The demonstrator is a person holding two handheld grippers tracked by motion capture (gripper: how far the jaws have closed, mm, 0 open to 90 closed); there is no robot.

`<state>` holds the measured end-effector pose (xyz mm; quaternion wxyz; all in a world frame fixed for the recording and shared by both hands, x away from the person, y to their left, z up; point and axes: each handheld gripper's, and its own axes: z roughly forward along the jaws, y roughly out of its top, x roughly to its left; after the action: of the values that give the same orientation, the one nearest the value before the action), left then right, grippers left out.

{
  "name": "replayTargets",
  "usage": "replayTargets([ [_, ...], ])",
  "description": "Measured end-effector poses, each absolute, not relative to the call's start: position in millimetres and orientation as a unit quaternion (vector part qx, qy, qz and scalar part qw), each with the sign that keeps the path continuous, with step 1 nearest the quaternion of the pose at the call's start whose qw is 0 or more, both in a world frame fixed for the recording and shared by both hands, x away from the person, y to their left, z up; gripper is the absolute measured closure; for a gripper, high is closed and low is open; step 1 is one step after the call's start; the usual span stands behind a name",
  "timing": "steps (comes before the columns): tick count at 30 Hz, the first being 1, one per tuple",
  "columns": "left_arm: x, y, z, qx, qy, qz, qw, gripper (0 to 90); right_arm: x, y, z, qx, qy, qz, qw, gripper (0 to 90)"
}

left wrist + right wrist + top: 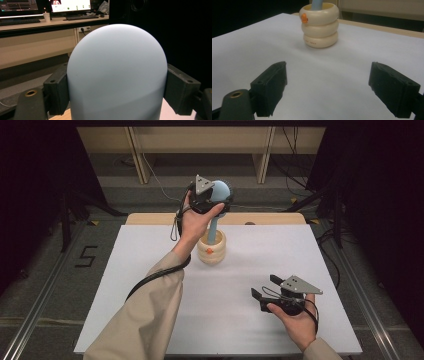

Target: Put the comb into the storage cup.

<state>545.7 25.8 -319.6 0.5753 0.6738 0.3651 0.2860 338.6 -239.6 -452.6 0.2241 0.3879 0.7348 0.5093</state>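
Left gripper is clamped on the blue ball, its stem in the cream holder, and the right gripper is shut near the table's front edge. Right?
Not quite: the right gripper is open, jaws wide apart with nothing between, as the right gripper view shows. The left gripper does clamp the blue ball, its stem in the cream holder.

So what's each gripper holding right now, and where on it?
The left gripper holds the pale blue spoon-like tool by its rounded head, fingers pressed on both sides; its handle stands in the cream ringed holder. The right gripper holds nothing.
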Motion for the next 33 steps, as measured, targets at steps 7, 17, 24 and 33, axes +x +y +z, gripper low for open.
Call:
replayTargets([
  [7, 547, 23, -331, 0.682, 0.363, 0.282, 0.569, 19.6, 339, -240, -453, 0.387, 0.737, 0.508, 0.221, 16.0],
  [17, 549, 22, -349, 0.691, 0.37, 0.277, 0.555, 19.6, 339, -239, -454, 0.385, 0.739, 0.508, 0.219, 16.0],
  [24, 553, 22, -364, 0.699, 0.38, 0.272, 0.541, 19.5, 339, -238, -454, 0.385, 0.74, 0.508, 0.218, 16.0],
  [33, 559, 20, -379, 0.708, 0.393, 0.267, 0.523, 19.5, 339, -239, -454, 0.384, 0.74, 0.508, 0.218, 16.0],
])
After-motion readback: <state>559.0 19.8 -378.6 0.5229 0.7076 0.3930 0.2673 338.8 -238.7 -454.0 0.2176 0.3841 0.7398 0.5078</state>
